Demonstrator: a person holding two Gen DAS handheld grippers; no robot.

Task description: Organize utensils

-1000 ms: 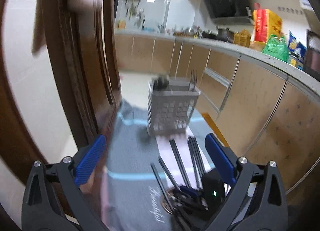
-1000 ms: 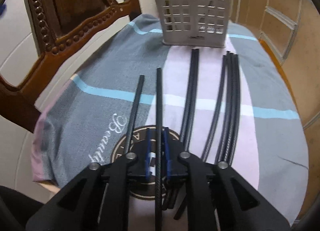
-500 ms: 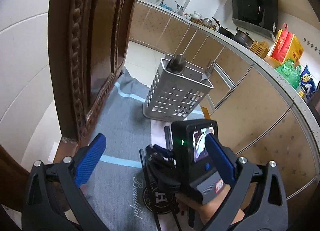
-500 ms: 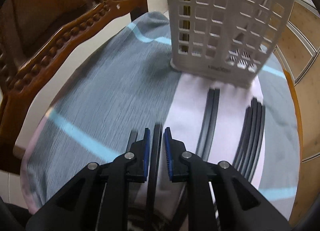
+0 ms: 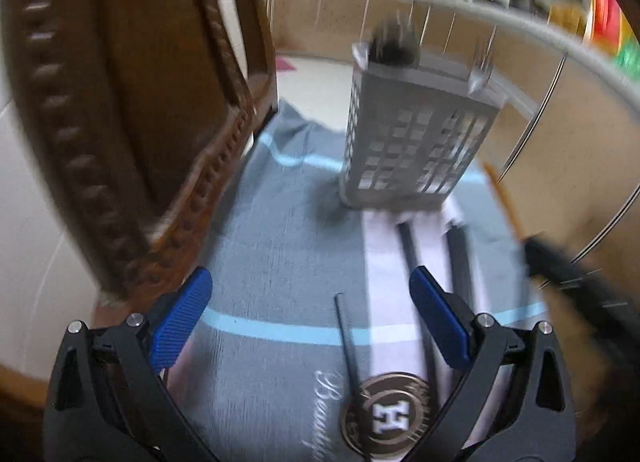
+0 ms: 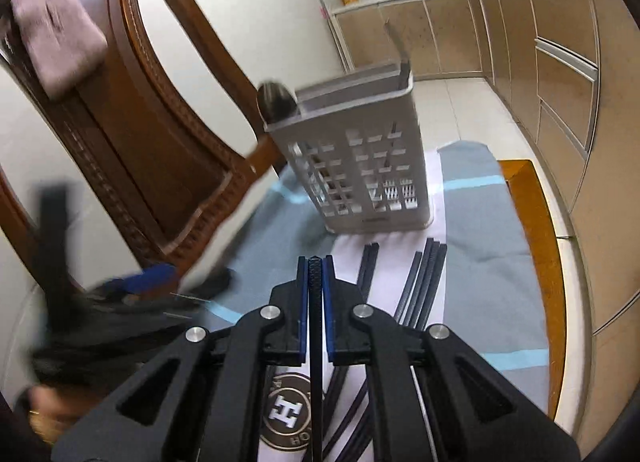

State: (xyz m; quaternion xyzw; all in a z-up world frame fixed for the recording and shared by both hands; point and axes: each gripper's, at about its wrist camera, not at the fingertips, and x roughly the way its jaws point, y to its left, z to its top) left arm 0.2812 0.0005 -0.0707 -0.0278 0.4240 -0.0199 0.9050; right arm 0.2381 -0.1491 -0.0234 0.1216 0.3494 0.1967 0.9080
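Note:
A grey perforated utensil holder (image 5: 416, 138) (image 6: 360, 166) stands on a grey towel (image 5: 280, 246) (image 6: 484, 230) with a dark spoon (image 6: 276, 100) and a fork (image 5: 480, 74) in it. My right gripper (image 6: 315, 262) is shut on a black chopstick (image 6: 316, 342), lifted above the towel and short of the holder. Several black chopsticks (image 6: 424, 282) lie on the towel below. My left gripper (image 5: 310, 302) is open and empty, over one chopstick (image 5: 348, 342).
A carved wooden chair (image 5: 132, 122) (image 6: 160, 150) stands at the left, a pink cloth (image 6: 56, 30) on its back. Kitchen cabinets (image 6: 560, 74) and a counter (image 5: 520, 22) run along the right. The towel covers an orange-edged stool (image 6: 536, 246).
My right gripper has lifted its chopstick off the towel and tilted up toward the holder. The left gripper has swung down and to the left; the right gripper no longer fills its view.

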